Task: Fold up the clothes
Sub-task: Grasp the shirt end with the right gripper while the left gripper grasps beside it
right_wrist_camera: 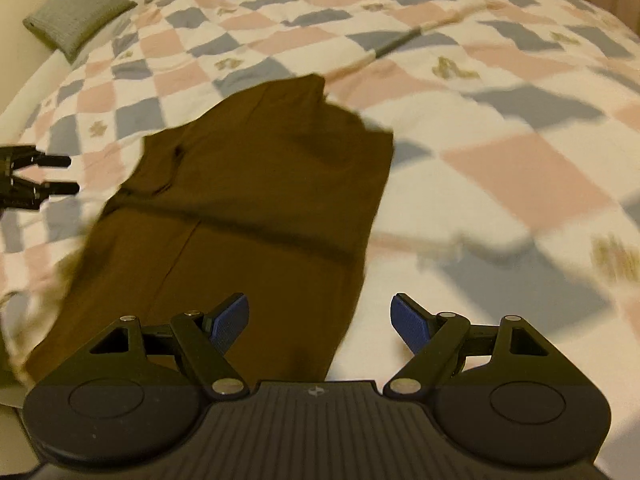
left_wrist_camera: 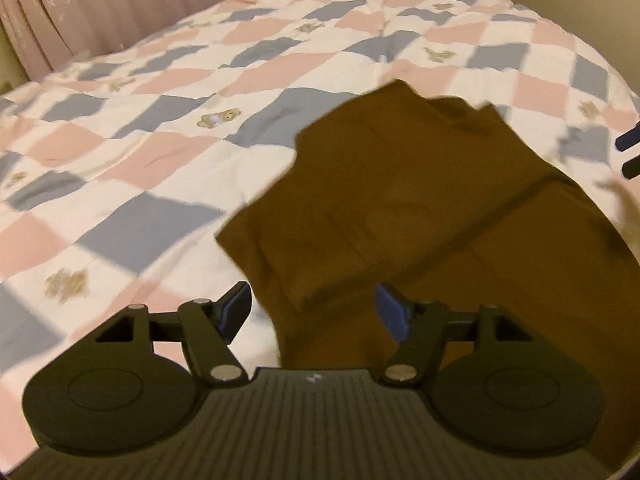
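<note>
A brown garment lies partly folded on the checked quilt, with a fold line running across it. My left gripper is open above the garment's near left edge, nothing between its blue pads. In the right wrist view the same brown garment stretches from the near edge toward the middle of the bed. My right gripper hovers open over its near right edge, holding nothing. The left gripper's fingers show at the left border. The right gripper's fingers show at the right border of the left wrist view.
The pink, blue and white quilt with small bear prints covers the whole bed. A grey pillow rests at the far left corner. Pink curtains hang behind the bed. Both views are motion-blurred.
</note>
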Tool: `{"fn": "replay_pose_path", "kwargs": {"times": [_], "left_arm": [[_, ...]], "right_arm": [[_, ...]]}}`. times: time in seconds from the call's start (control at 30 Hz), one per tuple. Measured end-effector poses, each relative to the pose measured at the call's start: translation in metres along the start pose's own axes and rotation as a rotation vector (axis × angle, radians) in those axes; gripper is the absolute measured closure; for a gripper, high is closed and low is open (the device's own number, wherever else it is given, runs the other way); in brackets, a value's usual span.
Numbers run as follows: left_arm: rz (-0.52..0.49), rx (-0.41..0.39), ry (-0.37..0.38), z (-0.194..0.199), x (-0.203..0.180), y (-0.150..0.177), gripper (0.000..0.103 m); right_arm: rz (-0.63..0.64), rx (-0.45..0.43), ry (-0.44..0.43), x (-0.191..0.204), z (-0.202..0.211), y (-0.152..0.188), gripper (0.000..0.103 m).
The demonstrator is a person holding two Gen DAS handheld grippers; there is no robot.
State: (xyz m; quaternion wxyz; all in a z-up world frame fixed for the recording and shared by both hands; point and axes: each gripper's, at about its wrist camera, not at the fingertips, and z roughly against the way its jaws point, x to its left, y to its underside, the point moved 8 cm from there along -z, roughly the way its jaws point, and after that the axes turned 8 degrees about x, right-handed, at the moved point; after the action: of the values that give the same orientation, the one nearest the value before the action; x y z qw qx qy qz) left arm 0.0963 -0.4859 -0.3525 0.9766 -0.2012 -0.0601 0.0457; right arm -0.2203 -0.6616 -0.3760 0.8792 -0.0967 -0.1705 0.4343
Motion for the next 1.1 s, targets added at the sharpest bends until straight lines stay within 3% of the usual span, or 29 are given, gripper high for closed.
{"fn": "replay_pose_path", "kwargs": {"times": [0.17,0.33,0.43,0.53,0.6,0.77,0.9,1.0,1.1], "left_arm": [[-0.127,-0.009,0.072,-0.06,0.027,-0.042,0.037],[-0.22,-0.019,0.12,-0.081,0.04,-0.054,0.035],[-0.194,-0.039,0.156,-0.083,0.056,-0.055,0.026],[-0.224,-0.021,0.2,-0.092,0.061,-0.054,0.026],[-0.279,-0.002,0.196,-0.104,0.058,-0.054,0.025],[-0.271,0.03,0.248,-0.133,0.063,-0.059,0.02],[-0.252,0.068,0.292,-0.154,0.071,-0.06,0.019],[-0.271,0.087,0.346,-0.16,0.068,-0.059,0.023],[-0.25,0.074,0.42,-0.15,0.073,-0.061,0.023]], "right_arm": [[0.08,-0.021,0.017,-0.025,-0.054,-0.073,0.023],[0.142,0.009,0.011,-0.04,-0.095,-0.114,0.023],[0.157,0.012,-0.03,-0.046,-0.11,-0.127,0.02],[0.13,0.028,-0.063,-0.054,-0.126,-0.137,0.011],[0.093,0.059,-0.131,-0.057,-0.136,-0.139,0.015],[0.129,0.115,-0.24,-0.049,-0.142,-0.141,0.029],[0.103,0.148,-0.297,-0.056,-0.143,-0.147,0.029],[0.107,0.167,-0.325,-0.057,-0.141,-0.154,0.027],[0.149,0.176,-0.352,-0.056,-0.133,-0.159,0.015]]}}
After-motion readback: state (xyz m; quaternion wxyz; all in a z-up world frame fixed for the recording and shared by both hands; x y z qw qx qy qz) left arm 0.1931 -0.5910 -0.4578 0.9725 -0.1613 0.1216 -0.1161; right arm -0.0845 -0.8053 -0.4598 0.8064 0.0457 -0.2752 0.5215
